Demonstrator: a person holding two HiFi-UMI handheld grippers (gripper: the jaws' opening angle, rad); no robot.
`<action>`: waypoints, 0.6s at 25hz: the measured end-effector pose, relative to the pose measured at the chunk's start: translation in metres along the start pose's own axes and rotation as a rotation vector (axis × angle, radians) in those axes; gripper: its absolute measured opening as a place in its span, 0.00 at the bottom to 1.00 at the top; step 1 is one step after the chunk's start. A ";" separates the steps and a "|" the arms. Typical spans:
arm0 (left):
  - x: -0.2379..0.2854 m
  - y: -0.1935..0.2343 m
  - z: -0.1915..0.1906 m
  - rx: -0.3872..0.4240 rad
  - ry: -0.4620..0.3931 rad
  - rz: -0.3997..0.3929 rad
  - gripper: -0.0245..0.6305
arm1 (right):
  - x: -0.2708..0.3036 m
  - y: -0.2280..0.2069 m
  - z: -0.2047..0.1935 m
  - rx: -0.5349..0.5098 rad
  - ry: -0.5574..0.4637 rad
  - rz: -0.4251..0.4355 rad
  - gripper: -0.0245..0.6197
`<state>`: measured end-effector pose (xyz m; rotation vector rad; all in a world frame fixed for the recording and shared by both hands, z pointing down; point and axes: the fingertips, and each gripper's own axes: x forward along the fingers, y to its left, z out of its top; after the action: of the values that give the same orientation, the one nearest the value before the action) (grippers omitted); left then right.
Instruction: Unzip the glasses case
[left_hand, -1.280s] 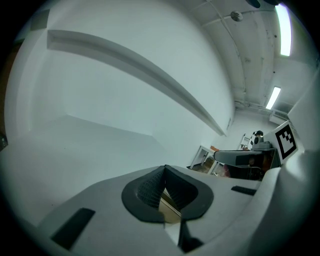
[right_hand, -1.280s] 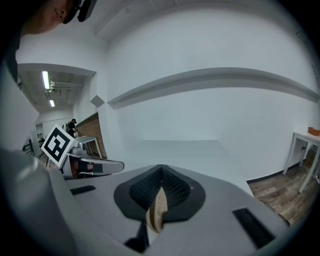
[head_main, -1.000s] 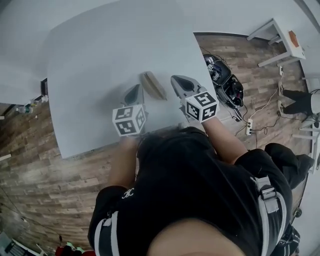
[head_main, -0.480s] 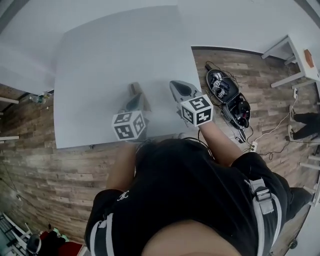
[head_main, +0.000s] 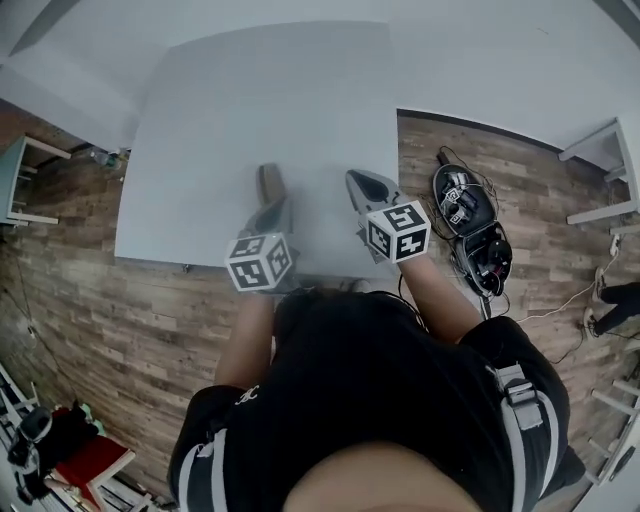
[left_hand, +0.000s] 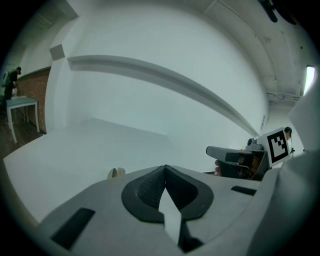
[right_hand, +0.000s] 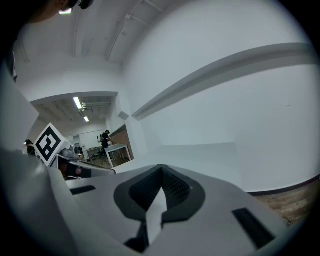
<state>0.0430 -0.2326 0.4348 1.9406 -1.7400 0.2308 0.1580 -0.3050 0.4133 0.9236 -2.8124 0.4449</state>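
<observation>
1. Case (head_main: 268, 183) lay on the table (head_main: 300, 90), just ahead of my left gripper's (head_main: 273, 204) fingertips and a little to their left; neither gripper held it.
2. In the left gripper view, my left fingers (left_hand: 150, 187) were pressed together at the tips with nothing between them. Only a small pale edge of the case (left_hand: 116, 173) showed over the left-hand finger, beyond it.
3. In the right gripper view, my right gripper (right_hand: 160, 171) was also closed tight and empty, with bare table ahead of its fingertips. The case did not show in that view.
4. From the head view, the case sat to the left of the right gripper's (head_main: 353, 180) fingertips, clear of them, with the two grippers side by side over the near part of the table.
</observation>
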 end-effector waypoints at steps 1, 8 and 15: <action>-0.001 0.000 0.001 -0.006 -0.004 0.019 0.04 | 0.000 -0.001 0.002 -0.015 0.006 0.011 0.06; -0.005 0.003 0.010 -0.009 -0.048 0.109 0.04 | 0.015 0.001 0.000 -0.056 0.058 0.104 0.06; -0.014 0.015 0.013 -0.029 -0.051 0.155 0.04 | 0.022 0.008 0.007 -0.060 0.061 0.133 0.06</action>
<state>0.0239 -0.2271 0.4209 1.8083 -1.9188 0.2110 0.1352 -0.3132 0.4100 0.7022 -2.8248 0.3953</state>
